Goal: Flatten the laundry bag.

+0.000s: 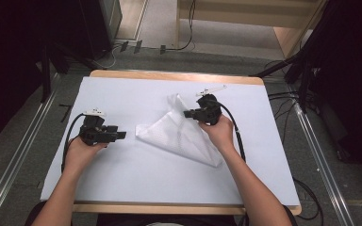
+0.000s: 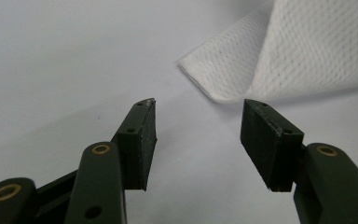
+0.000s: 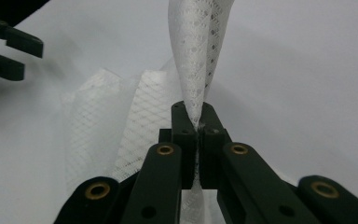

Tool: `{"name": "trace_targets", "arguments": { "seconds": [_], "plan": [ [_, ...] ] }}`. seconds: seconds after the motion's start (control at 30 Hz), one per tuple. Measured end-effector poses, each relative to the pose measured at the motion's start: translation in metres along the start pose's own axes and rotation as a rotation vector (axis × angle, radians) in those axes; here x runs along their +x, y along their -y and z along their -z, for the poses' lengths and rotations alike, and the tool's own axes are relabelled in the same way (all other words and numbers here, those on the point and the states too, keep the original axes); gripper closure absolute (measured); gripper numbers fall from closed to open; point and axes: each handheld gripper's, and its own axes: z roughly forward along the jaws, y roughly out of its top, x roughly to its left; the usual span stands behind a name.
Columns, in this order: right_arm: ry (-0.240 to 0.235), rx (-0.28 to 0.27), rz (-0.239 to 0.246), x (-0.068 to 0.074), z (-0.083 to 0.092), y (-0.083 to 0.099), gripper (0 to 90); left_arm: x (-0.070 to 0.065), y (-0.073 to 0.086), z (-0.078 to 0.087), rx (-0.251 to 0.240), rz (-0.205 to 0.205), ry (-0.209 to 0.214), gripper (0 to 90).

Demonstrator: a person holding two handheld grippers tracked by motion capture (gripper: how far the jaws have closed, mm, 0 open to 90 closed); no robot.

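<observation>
On the pale blue table, the right gripper is pinching the white mesh cloth while the left gripper is gaping empty beside it.

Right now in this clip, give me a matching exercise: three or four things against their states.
Things:
1. left gripper
2. right gripper
3. white mesh cloth
4. table cover

States:
A. pale blue, lying flat
B. jaws apart, nothing between them
C. partly lifted off the table
D. jaws pinched on fabric

Pairs: 1-B, 2-D, 3-C, 4-A
</observation>
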Motion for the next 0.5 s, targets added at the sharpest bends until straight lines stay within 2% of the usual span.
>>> {"name": "trace_targets", "arguments": {
  "seconds": [0.23,0.5],
  "plan": [
    [-0.041,-0.012,0.033,0.019,0.007,0.006,89.8,0.007,-0.001,0.002,0.001,0.021,-0.001,46.5],
    [-0.083,-0.029,0.05,0.036,0.015,0.009,89.3,0.007,-0.005,-0.001,0.012,0.013,-0.001,46.4]
  ]
}}
